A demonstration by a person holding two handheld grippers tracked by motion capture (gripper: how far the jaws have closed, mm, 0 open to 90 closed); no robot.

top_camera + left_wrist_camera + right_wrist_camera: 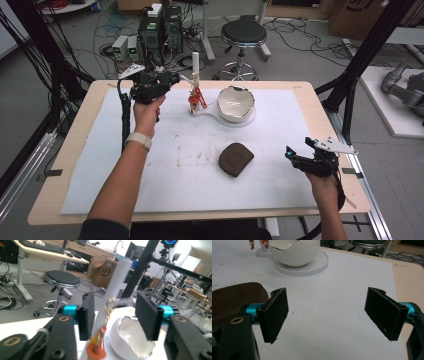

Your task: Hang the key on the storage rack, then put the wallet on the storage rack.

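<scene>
Two grippers work a white-matted table: the left gripper (172, 79), jaws spread, flanks a white tube (195, 62) at 12 o'clock beside the bowl (235, 103), while the right gripper (291, 154) hangs unclenched at 4 o'clock near a brown pad (235, 159).

A white egg-shaped bowl (235, 103) with a jagged, cracked-shell rim sits upright on a flat white base (248, 120) at upper centre of the frame. Left of it stands a white tube (195, 64) above a small red-orange figure (195, 100). A dark brown rounded pad (235, 159) lies flat at lower centre.
</scene>
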